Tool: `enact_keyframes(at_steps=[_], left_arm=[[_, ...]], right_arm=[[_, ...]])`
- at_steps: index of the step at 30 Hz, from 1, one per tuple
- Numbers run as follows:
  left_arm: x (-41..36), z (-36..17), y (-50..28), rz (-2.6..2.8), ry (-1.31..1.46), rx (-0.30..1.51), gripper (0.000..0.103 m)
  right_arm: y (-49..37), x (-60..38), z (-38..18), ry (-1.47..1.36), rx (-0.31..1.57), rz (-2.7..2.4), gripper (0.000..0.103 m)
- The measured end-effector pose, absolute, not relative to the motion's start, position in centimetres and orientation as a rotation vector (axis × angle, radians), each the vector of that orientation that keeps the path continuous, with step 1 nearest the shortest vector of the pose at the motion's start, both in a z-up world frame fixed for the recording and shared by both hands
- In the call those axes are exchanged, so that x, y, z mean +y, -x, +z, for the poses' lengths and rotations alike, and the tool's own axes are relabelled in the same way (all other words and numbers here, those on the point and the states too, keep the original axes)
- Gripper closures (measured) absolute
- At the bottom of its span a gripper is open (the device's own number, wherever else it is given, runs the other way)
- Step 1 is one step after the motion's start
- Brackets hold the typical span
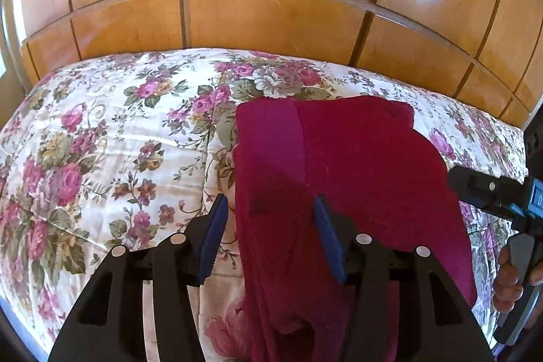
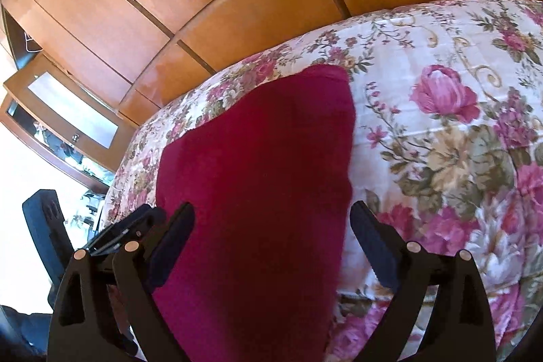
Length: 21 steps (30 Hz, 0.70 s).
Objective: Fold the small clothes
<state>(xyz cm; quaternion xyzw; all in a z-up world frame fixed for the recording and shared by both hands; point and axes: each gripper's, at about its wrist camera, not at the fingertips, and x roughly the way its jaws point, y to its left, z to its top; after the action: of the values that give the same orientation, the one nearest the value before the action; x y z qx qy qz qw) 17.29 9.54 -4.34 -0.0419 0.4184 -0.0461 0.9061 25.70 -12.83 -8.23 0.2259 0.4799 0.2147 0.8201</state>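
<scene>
Crimson garment (image 1: 356, 165) is laid part-folded near the bedspread's (image 1: 101, 131) far edge, unheld between the left gripper's (image 1: 271, 223) half-spread and the right gripper's (image 2: 271, 226) wide jaws, further folds judged outstanding.

- garment (image 1: 356, 158): solid deep magenta-red, no print; a slightly lighter magenta band down its 9 o'clock side in the left wrist view; a darker smudge near the left hand-held gripper's (image 1: 271, 226) pads
- bedspread (image 1: 112, 138): cream-white ground, floral print of pink and magenta roses, grey-green leaves, some tan-yellow blooms and gold scrolls
- wardrobe panels (image 1: 271, 22): glossy orange-brown wood with darker brown dividing strips, white glare patches toward 12 o'clock
- left hand-held gripper: black body, blue pads, pale round rivets
- right hand-held gripper (image 2: 271, 246): black body, dark navy pads, pale pinkish rivets
- drawer front (image 2: 71, 111) at 9 o'clock in the right wrist view: brown frame, pale panel
</scene>
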Motion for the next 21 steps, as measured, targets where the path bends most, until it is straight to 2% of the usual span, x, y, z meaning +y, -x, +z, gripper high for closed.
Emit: enact_keyframes(at_steps=[6,12,14,18,21], left_arm=[[9.9,-5.1,-17.7,-0.105,0.097,0.879,0.052],[10.3,-5.9,-17.9,-0.112,0.12,0.889,0.051],[10.5,-6.3,-18.0,-0.113,0.134,0.894,0.046],[11.0,-7.0,-18.2,-0.125,0.177,0.905,0.044],[11.5,-7.5,-18.3,-0.122,0.206,0.909,0.035]], right_arm=[[-27.8,-12.2,-8.5,-0.453,1.033,0.422,0.009],[-29.8,-11.5,-11.3,-0.442,1.109,0.397,0.011],[-30.0,-11.5,-12.0,-0.447,1.111,0.407,0.01],[-29.9,-11.9,-12.0,-0.461,1.106,0.436,0.01],[-29.2,-12.3,-11.9,-0.478,1.109,0.474,0.009]])
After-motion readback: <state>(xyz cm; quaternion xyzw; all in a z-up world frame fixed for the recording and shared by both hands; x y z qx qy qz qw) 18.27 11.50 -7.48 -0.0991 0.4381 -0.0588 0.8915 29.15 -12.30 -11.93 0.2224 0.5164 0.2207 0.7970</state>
